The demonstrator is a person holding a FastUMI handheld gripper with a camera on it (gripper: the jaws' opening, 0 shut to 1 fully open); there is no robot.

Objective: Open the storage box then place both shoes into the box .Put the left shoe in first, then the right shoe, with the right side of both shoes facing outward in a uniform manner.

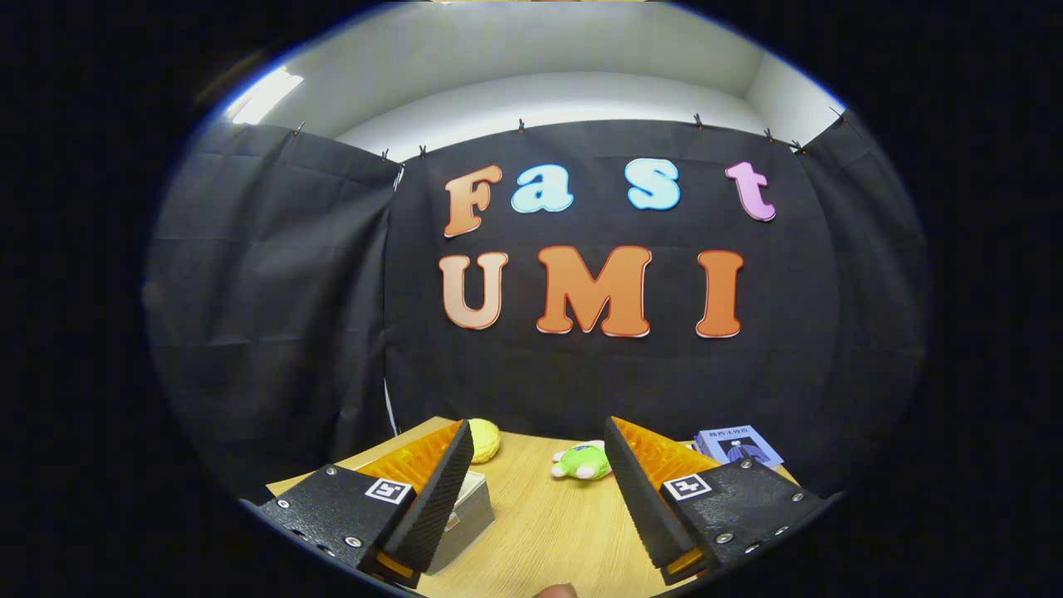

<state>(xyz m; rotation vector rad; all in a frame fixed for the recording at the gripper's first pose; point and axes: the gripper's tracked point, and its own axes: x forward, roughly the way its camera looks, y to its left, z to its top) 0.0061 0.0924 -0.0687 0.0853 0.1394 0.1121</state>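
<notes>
My gripper is held level above a wooden table, its two fingers spread wide apart with nothing between them. A grey box-like object sits on the table right behind the left finger, mostly hidden by it; I cannot tell whether it is the storage box. The view points mostly at the booth wall, so little of the table surface is visible.
A yellow rounded object lies at the table's far left, just beyond the left finger. A green and pink plush toy lies beyond the gap between the fingers. A blue booklet rests at the far right.
</notes>
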